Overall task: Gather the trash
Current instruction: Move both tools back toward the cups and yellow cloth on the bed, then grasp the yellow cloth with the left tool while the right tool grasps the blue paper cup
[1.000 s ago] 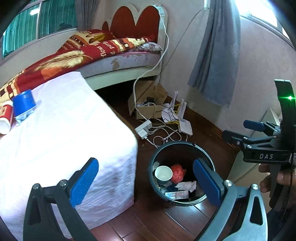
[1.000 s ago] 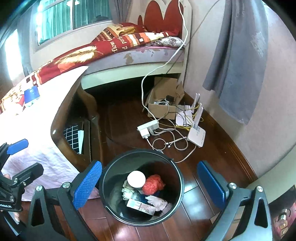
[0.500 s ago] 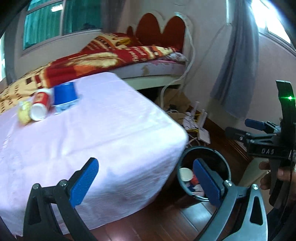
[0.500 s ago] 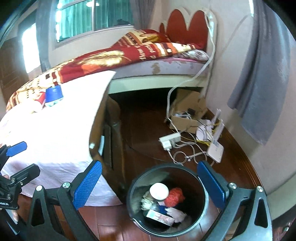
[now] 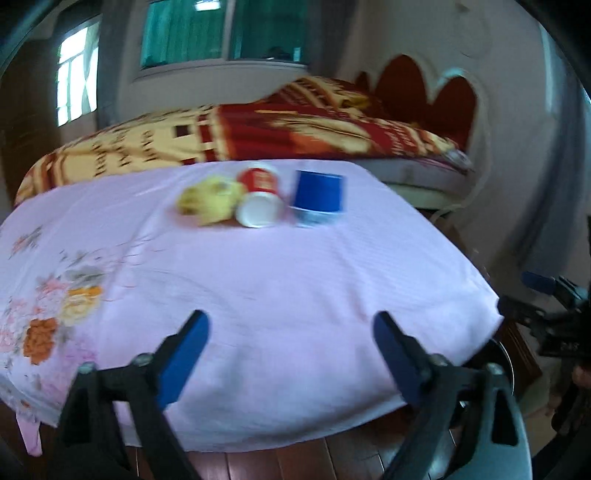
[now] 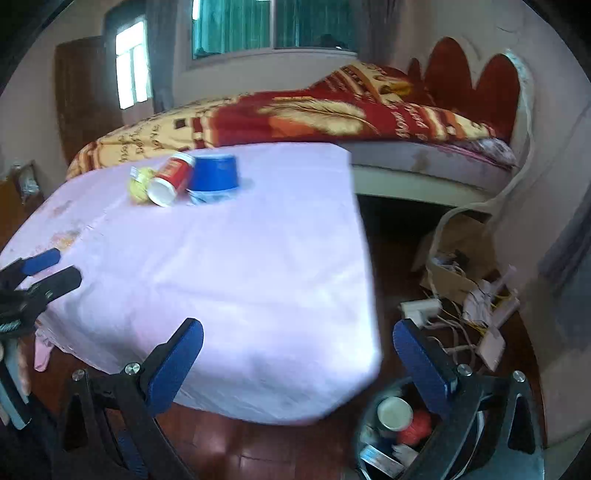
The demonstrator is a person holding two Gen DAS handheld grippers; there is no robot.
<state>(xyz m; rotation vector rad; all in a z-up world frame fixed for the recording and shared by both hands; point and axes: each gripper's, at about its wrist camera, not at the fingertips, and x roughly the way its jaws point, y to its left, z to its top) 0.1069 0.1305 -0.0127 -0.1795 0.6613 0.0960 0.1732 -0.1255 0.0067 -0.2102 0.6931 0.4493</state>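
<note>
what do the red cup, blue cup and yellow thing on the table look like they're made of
Red cup: probably paper, matte printed wall, plain white inside.
Blue cup: probably paper too, flat blue wall, upside down.
Yellow thing: crumpled, maybe a plastic wrapper; too blurred to tell.

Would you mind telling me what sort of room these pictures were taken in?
Most likely a lived-in bedroom: a bed with a red and yellow blanket and scalloped headboard stands under a curtained window.
</note>
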